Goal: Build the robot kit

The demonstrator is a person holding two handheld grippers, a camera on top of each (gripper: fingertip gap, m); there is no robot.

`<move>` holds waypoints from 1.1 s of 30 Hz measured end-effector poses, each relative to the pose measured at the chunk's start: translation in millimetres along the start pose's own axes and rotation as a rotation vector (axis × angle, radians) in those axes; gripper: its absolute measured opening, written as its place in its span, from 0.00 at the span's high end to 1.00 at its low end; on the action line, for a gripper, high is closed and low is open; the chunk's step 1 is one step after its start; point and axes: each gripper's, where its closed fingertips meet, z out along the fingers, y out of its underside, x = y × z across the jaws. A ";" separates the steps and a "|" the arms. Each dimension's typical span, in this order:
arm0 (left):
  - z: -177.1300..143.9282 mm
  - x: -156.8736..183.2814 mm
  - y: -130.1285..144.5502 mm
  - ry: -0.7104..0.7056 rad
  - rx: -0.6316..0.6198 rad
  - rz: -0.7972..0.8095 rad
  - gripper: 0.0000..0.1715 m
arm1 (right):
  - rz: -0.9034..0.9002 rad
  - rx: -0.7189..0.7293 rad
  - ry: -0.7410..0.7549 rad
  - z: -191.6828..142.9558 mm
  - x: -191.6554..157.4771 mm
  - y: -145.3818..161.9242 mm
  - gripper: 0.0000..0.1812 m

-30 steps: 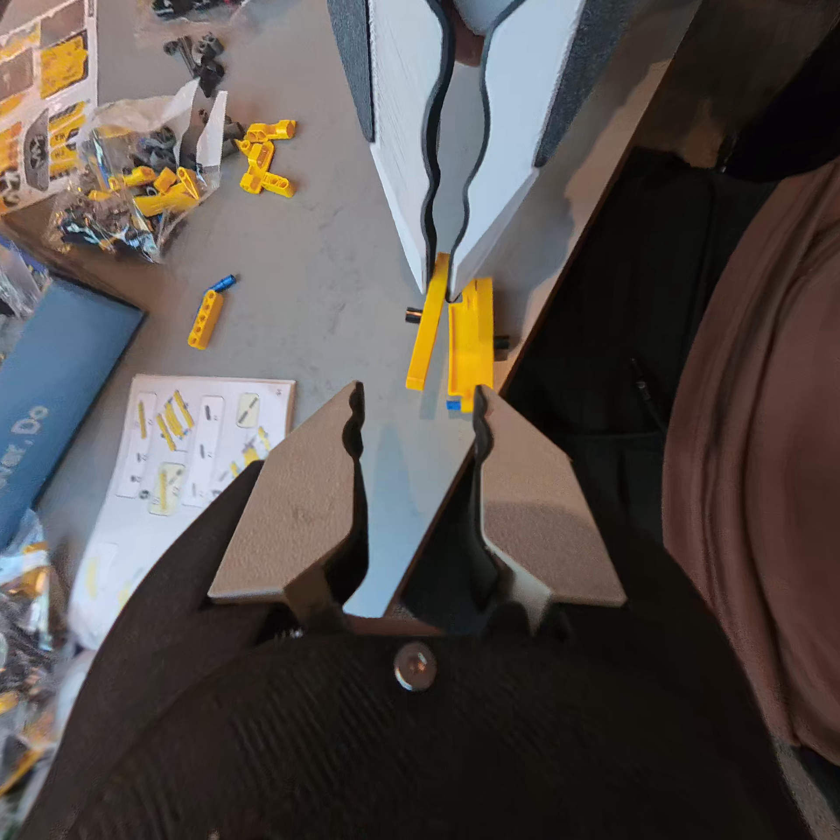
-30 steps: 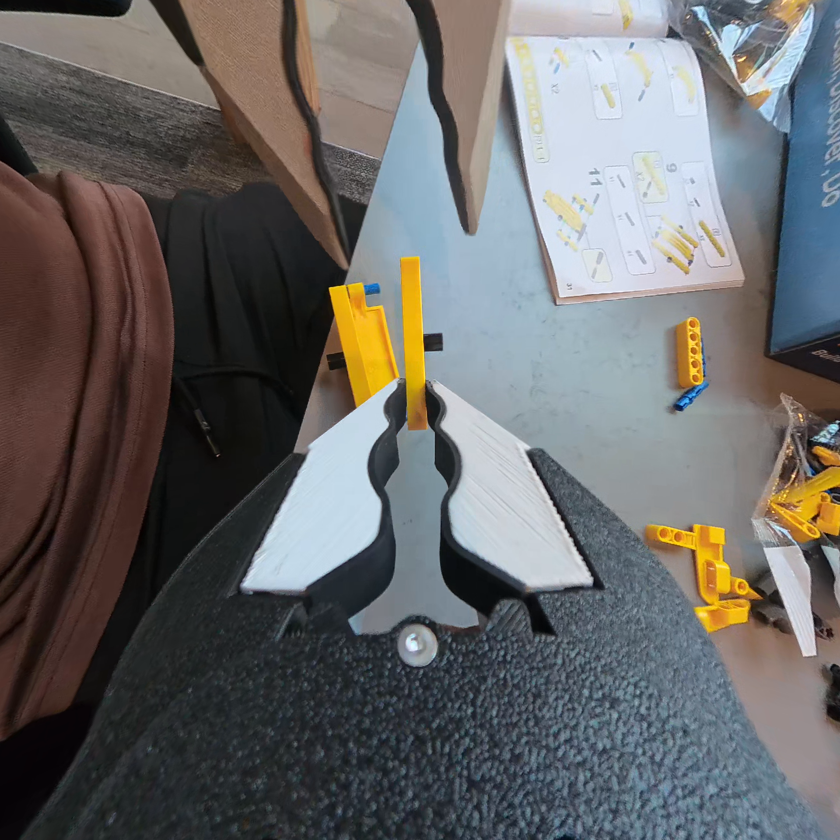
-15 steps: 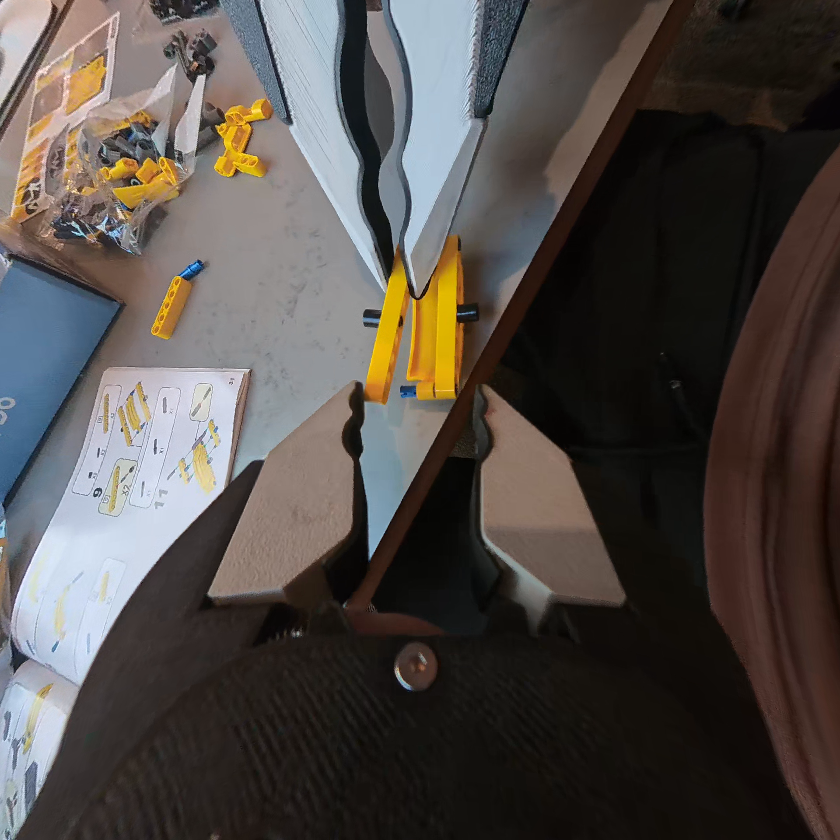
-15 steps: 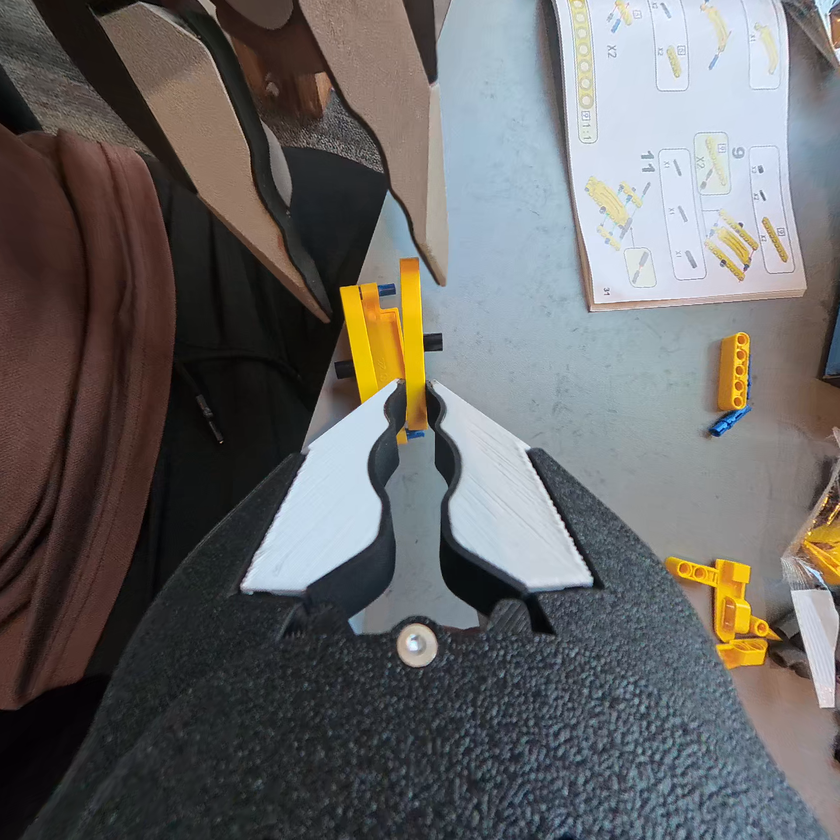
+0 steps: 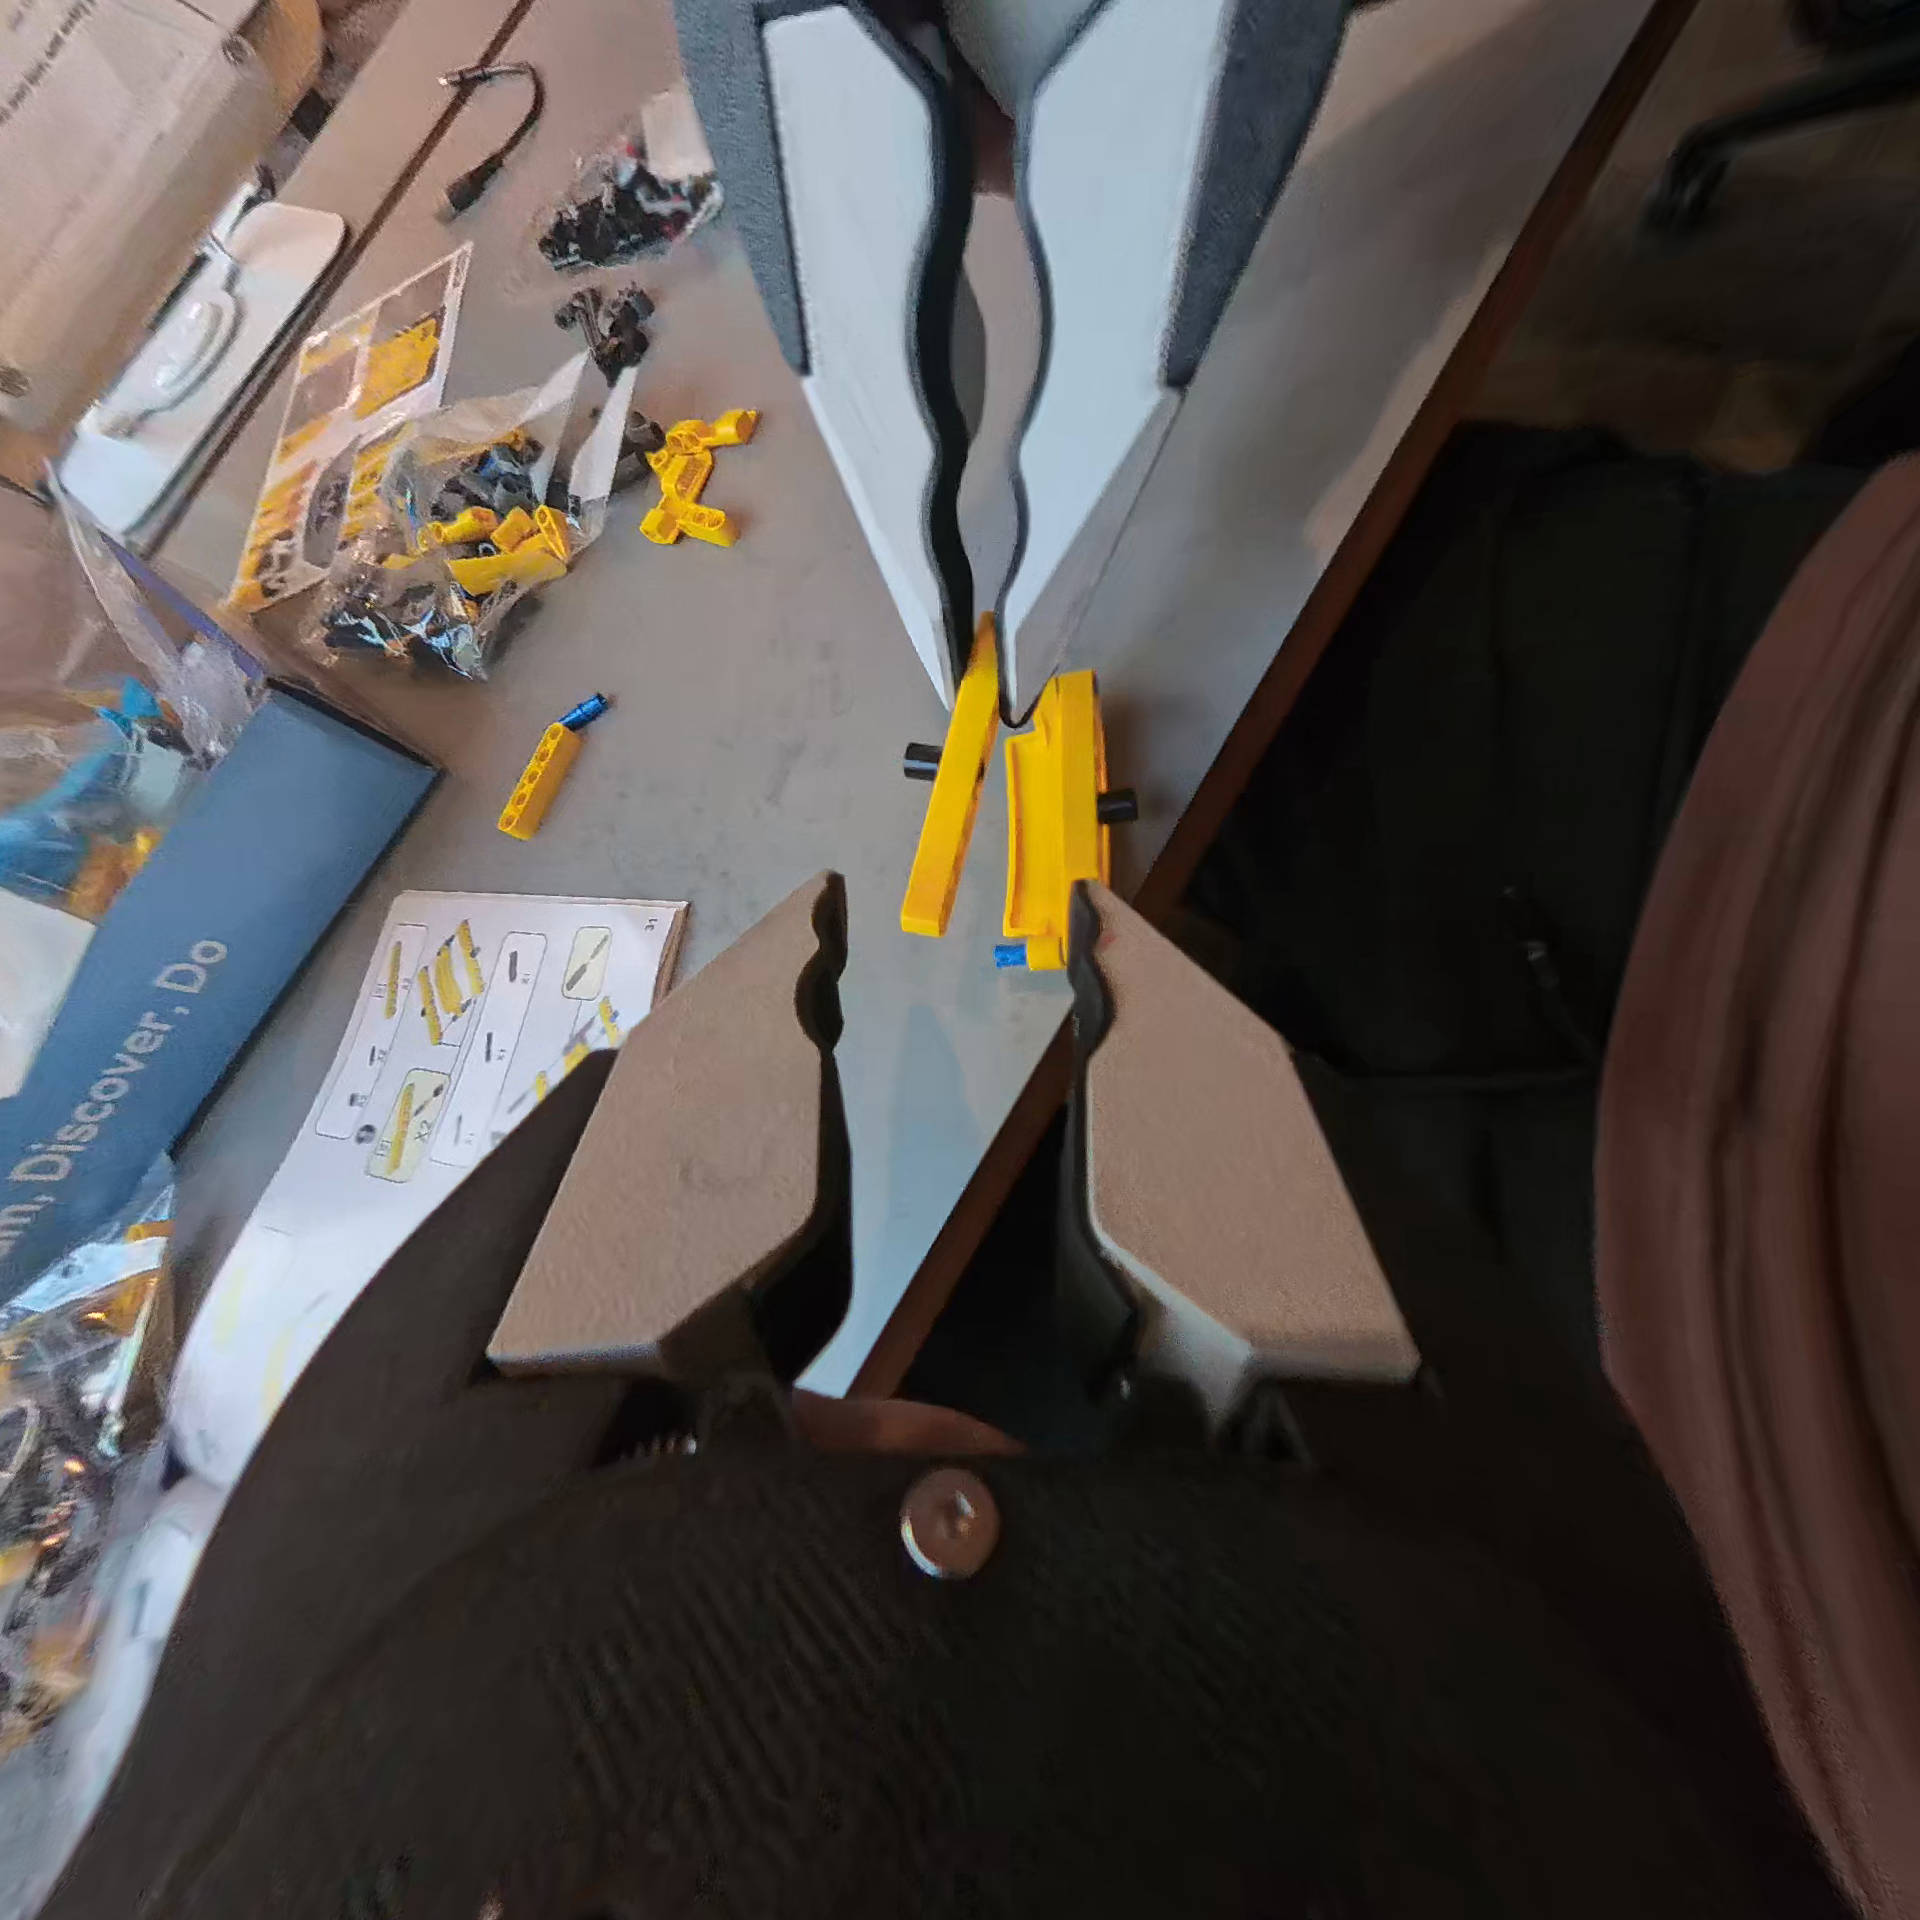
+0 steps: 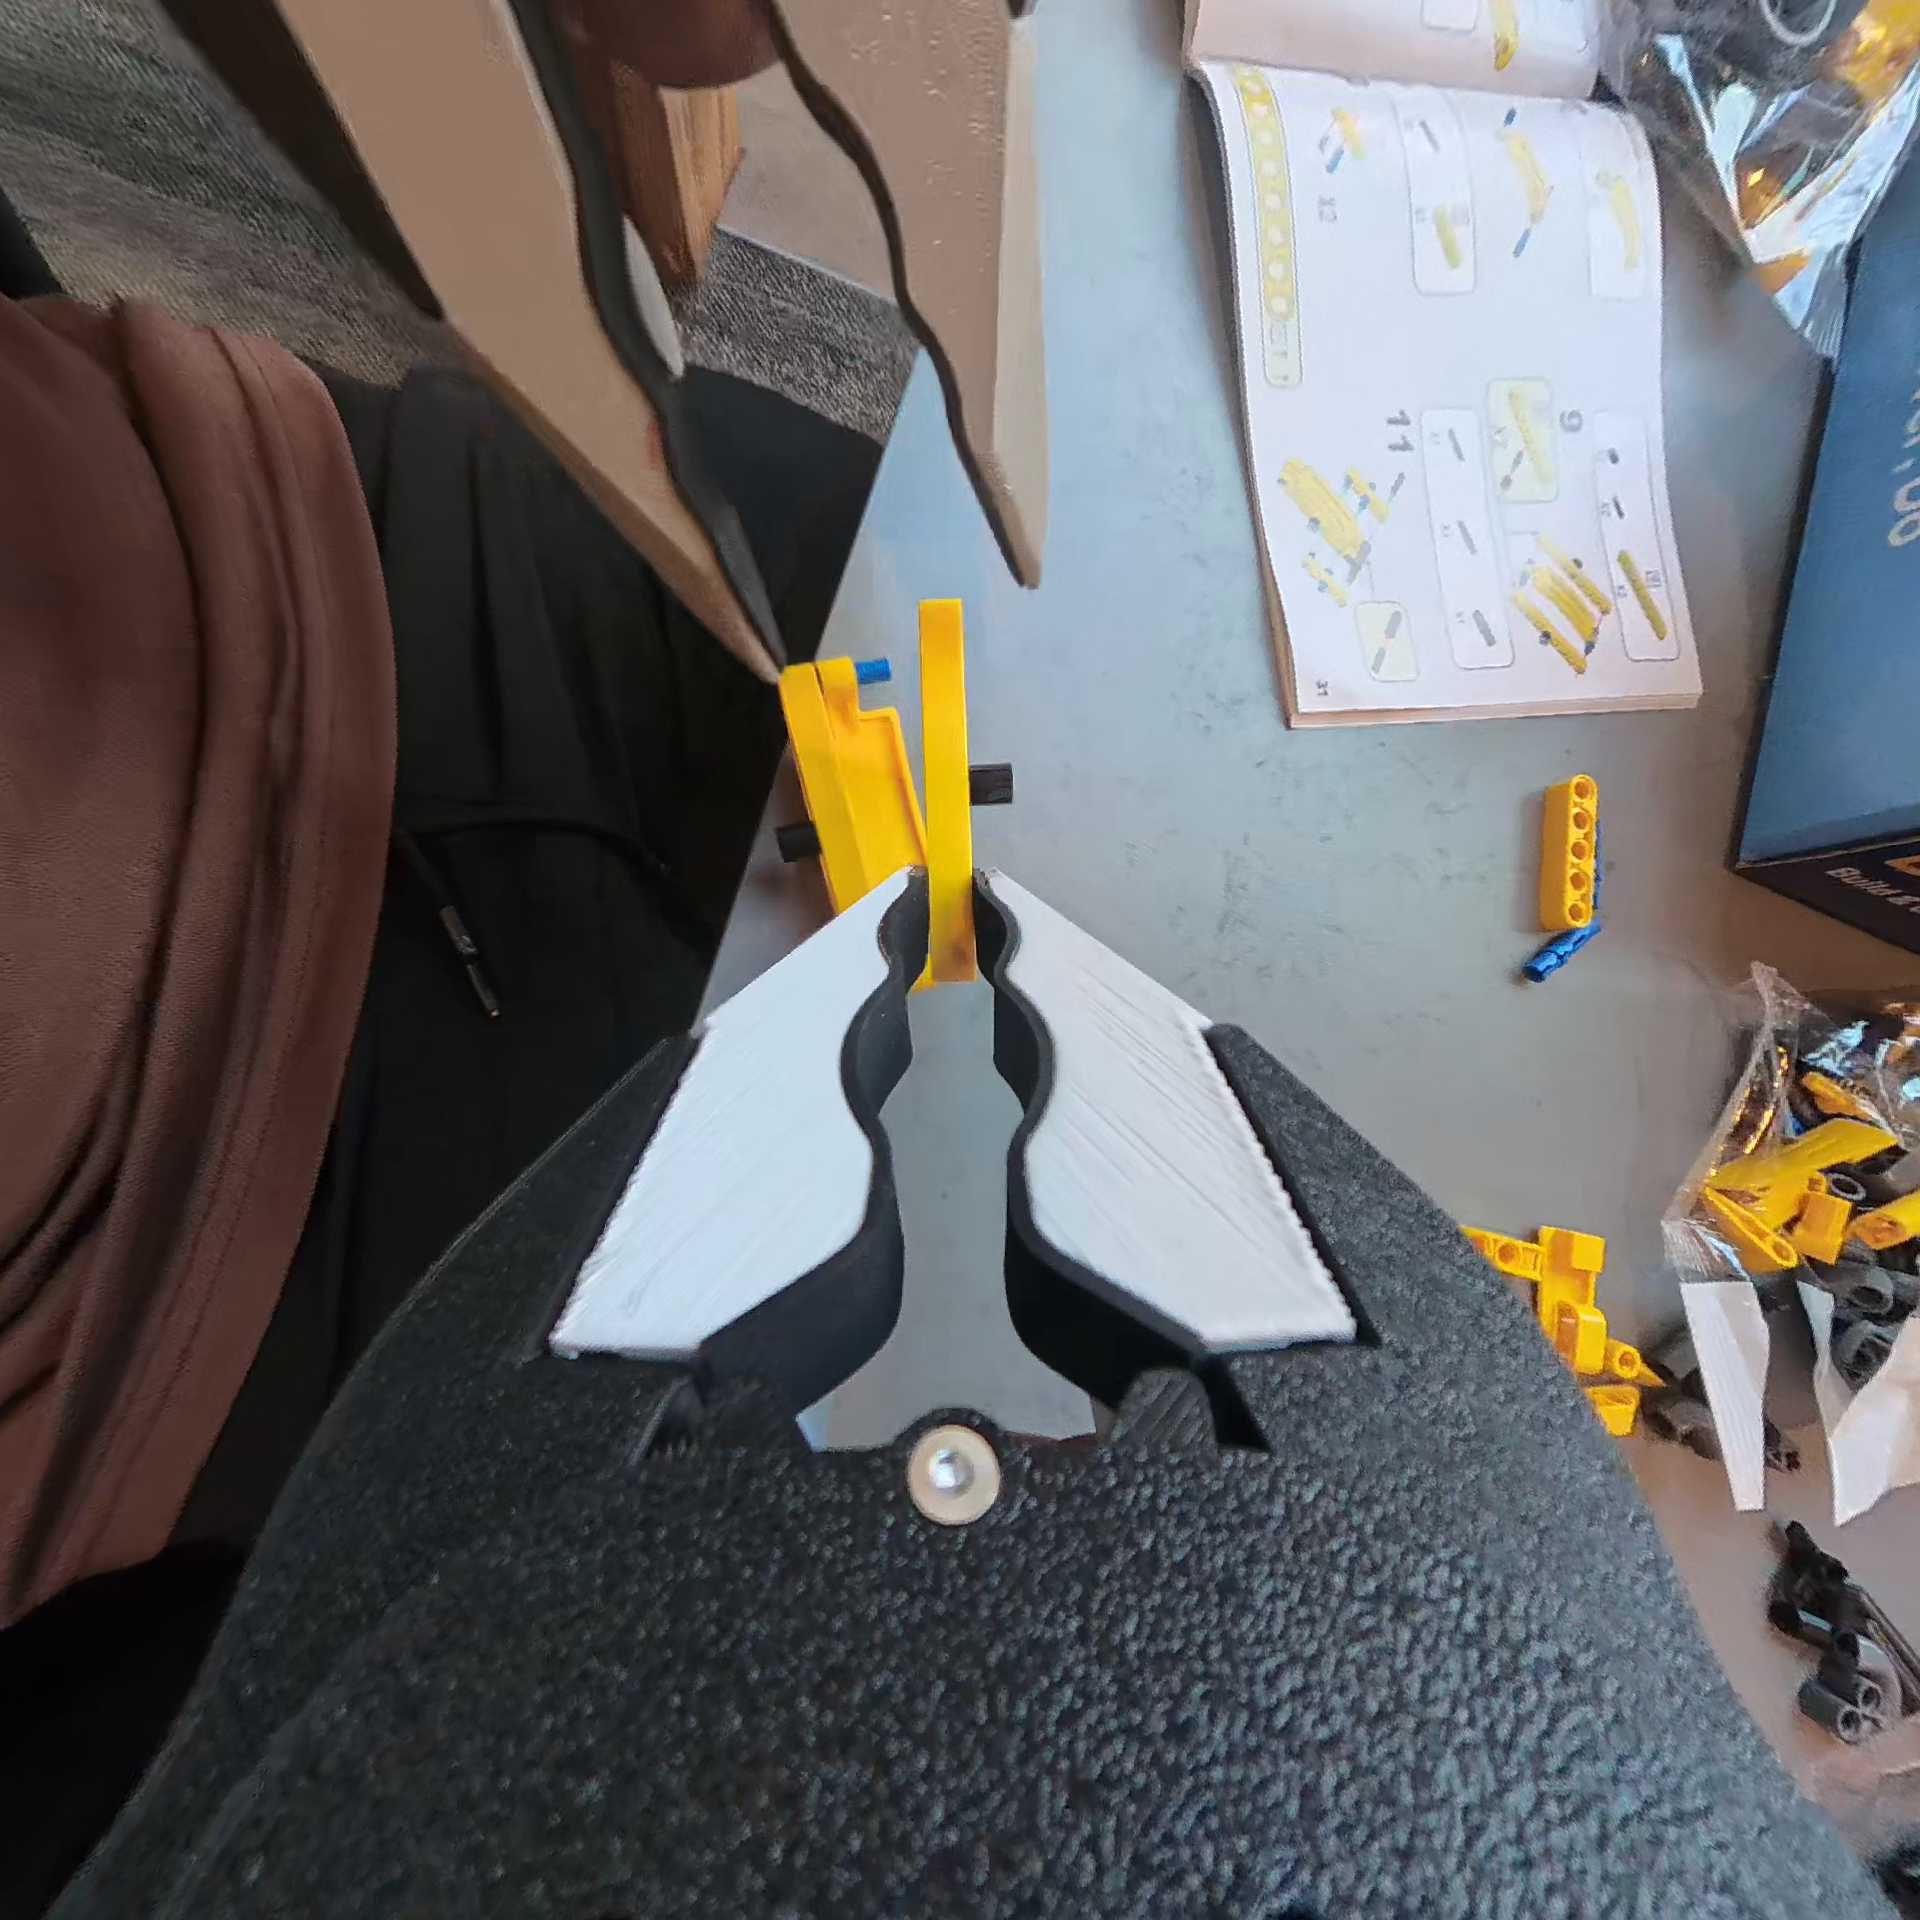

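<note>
Right wrist view shows the right gripper (image 6: 948,883) pinched tight on a thin beam of the yellow brick assembly (image 6: 883,790) at the grey table (image 6: 1195,831) edge; only this view shows a wooden leg beyond it. Left wrist view shows the left gripper (image 5: 951,914), jaws wide apart and holding nothing, one tip against the assembly's far end. An open instruction booklet (image 5: 488,1029) and lettered blue box (image 5: 208,914) lie off to its left
</note>
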 end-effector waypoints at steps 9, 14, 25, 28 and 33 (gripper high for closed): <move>2.6 2.7 3.8 0.070 -0.004 -0.109 0.97 | -0.032 0.038 0.001 -2.5 -6.0 -10.4 0.95; 4.9 2.2 1.1 0.072 0.021 -0.108 0.97 | -0.033 0.063 0.019 -4.2 -5.3 -17.3 0.90; 5.9 -1.9 13.5 0.077 -0.021 -0.175 0.82 | -0.053 0.027 0.054 4.7 -0.4 -9.9 0.96; 1.6 4.6 20.7 0.144 -0.037 -0.211 0.70 | -0.037 0.020 0.044 7.6 2.0 -7.6 0.96; 8.8 14.9 26.7 0.149 -0.071 -0.165 0.70 | -0.037 -0.028 -0.003 17.7 -1.5 -2.2 0.96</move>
